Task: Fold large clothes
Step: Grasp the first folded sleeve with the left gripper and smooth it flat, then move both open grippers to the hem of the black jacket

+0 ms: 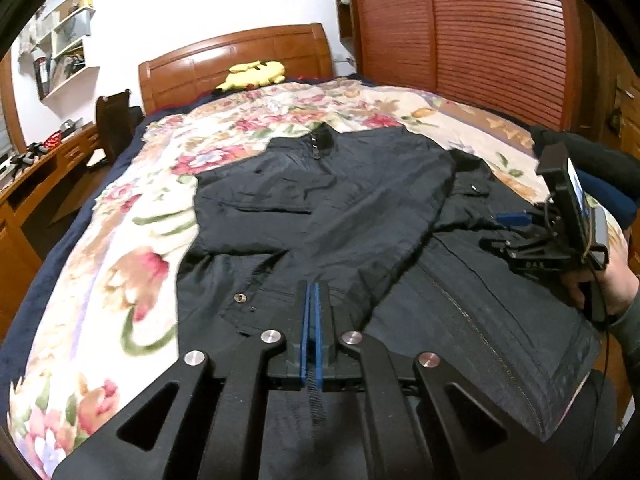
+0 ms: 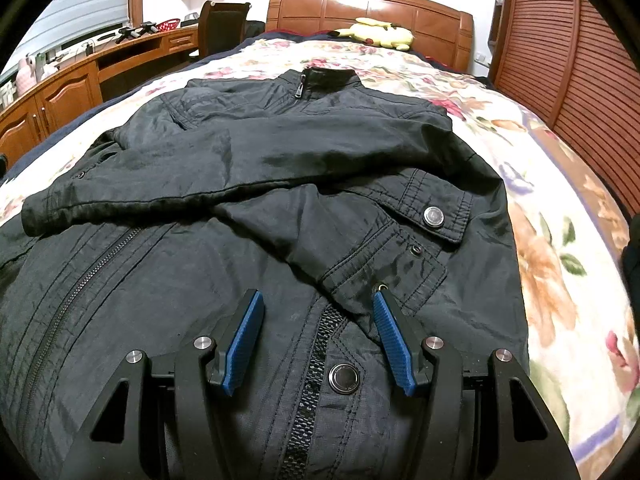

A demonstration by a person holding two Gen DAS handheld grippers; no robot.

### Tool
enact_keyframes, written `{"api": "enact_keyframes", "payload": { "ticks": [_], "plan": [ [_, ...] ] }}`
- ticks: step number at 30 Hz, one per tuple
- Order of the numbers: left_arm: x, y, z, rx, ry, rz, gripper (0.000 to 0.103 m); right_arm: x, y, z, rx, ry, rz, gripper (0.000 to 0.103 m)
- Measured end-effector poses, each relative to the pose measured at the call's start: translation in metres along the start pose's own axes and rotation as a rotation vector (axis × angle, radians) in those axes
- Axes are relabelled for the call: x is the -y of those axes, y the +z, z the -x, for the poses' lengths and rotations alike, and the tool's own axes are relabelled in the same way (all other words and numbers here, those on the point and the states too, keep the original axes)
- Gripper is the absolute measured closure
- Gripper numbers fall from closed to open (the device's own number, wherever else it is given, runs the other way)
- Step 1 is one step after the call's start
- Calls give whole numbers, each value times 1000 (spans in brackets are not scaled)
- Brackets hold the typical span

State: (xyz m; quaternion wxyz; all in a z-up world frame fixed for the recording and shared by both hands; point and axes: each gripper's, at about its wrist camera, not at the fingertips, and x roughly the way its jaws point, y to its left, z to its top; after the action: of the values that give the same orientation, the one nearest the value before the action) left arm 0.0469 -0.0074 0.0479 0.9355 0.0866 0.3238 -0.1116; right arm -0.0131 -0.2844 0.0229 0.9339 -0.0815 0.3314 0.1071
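A black zip jacket [image 1: 320, 200] lies face up on the bed, collar toward the headboard, both sleeves folded across the chest. In the right wrist view the jacket [image 2: 280, 160] fills the middle, with a snap cuff [image 2: 434, 216] lying over the front. My left gripper [image 1: 313, 288] is shut on the jacket's hem, with a strip of fabric running between the blue pads. My right gripper [image 2: 318, 300] is open and empty just above the jacket's lower front, astride the zipper [image 2: 316, 360]. It also shows at the jacket's right side in the left wrist view [image 1: 516, 220].
The floral bedspread [image 1: 132, 264] covers the bed. A yellow plush toy [image 1: 256, 74] lies by the wooden headboard [image 1: 240, 60]. A wooden desk [image 2: 80, 76] and chair [image 2: 222, 26] stand to the left, a slatted wardrobe [image 1: 480, 32] to the right.
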Motion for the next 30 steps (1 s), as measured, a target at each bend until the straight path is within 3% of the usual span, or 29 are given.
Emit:
{"api": "enact_keyframes", "payload": {
  "ticks": [1, 2, 4, 9, 14, 15, 16, 19, 22, 30],
  "plan": [
    [-4, 0, -1, 2, -4, 13, 62, 0, 0, 0, 0, -1, 1, 44],
    [-8, 0, -1, 5, -15, 27, 56, 0, 0, 0, 0, -1, 2, 44],
    [-16, 0, -5, 3, -23, 58, 32, 1, 0, 0, 0, 1, 3, 44],
    [-16, -9, -22, -30, -23, 72, 29, 0, 0, 0, 0, 1, 4, 44],
    [-9, -20, -38, -90, -95, 97, 29, 0, 0, 0, 0, 1, 6, 44],
    [-6, -22, -43, -107, -95, 92, 31, 0, 0, 0, 0, 1, 6, 44],
    [-5, -24, -46, -117, -92, 91, 45, 0, 0, -1, -2, 1, 7, 44],
    [-2, -27, -59, -178, -82, 86, 73, 3, 3, -2, -25, 6, 4, 44],
    [-2, -27, -61, -191, -101, 99, 95, 9, 8, 5, -34, 11, -21, 44],
    [17, -25, -8, -96, -87, 49, 98, 23, -6, 66, 50, 34, -86, 44]
  ]
}}
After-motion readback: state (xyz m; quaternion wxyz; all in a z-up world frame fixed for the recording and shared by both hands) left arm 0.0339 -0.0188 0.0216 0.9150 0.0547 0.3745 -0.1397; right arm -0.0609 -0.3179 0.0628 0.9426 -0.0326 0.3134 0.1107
